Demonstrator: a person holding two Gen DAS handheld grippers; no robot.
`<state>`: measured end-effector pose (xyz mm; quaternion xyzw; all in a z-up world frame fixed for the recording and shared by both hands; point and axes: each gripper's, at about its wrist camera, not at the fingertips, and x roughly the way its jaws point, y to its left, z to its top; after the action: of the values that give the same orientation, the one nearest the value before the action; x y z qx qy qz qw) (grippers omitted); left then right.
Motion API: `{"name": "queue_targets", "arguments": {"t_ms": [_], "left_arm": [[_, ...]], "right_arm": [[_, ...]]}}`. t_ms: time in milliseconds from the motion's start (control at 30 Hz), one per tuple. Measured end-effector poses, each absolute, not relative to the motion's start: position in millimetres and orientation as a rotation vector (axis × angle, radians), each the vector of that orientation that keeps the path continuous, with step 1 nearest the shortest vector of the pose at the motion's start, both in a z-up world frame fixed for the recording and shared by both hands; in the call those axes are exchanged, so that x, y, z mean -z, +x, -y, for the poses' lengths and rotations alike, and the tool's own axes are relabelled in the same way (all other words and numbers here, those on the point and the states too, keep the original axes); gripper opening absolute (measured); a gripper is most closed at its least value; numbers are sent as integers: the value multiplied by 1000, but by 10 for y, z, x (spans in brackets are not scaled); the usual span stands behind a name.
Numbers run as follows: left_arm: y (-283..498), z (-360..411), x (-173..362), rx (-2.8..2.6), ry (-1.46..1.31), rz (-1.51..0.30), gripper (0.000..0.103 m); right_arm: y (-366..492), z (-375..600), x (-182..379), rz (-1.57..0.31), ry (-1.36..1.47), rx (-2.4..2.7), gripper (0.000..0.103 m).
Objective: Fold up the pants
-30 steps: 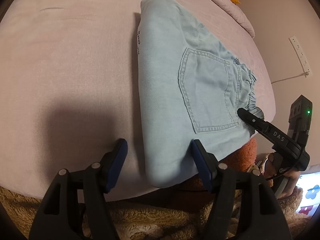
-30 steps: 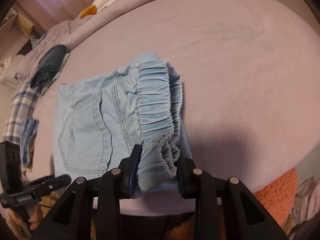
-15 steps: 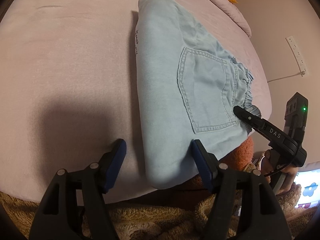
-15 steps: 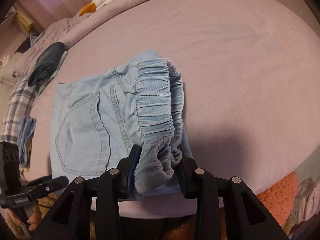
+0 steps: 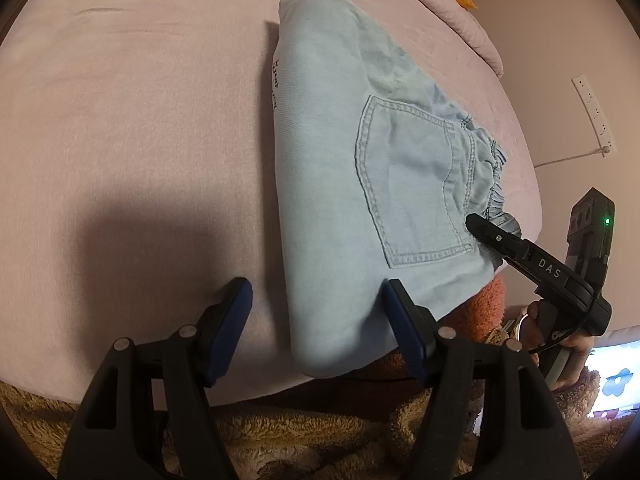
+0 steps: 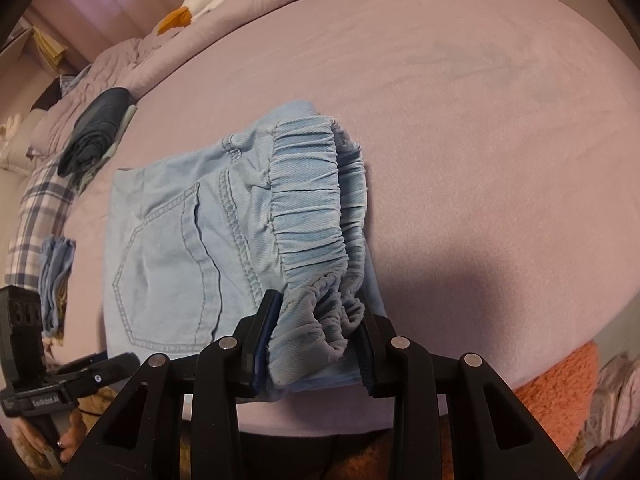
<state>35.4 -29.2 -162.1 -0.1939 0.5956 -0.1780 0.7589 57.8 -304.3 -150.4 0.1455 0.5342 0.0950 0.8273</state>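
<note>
The pants (image 5: 332,184) lie folded into a thick block at the near edge of the bed (image 5: 132,120), their lower corner overhanging that edge slightly. To their left in the left wrist view the sheet is bare and wide; in the right wrist view the sheet is likewise free beyond the waistband (image 6: 310,200). Far off along the bed's left margin sit a dark roll (image 6: 96,132), a plaid cloth (image 6: 38,216) and a small blue bundle (image 6: 56,276).

The left tongs (image 5: 316,316) stand spread, astride the folded corner of the pants: the right pad lies against the cloth, the left pad rests apart on the bare sheet. The right tongs (image 6: 316,344) pinch the bunched elastic waistband at its near end, both pads pressed into the gathers.

Both tongs tilt steeply down toward the bed from its near side. A hand (image 5: 568,344) grips the right handle; fingers (image 6: 68,440) wrap the left one.
</note>
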Motion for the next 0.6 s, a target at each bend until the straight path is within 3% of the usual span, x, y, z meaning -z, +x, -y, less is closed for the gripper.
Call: {"name": "queue_targets", "arguments": {"t_ms": [600], "left_arm": [[310, 274, 1609, 381, -425, -1279, 70]], "right_arm": [[575, 3052, 1508, -1129, 309, -209, 34]]}}
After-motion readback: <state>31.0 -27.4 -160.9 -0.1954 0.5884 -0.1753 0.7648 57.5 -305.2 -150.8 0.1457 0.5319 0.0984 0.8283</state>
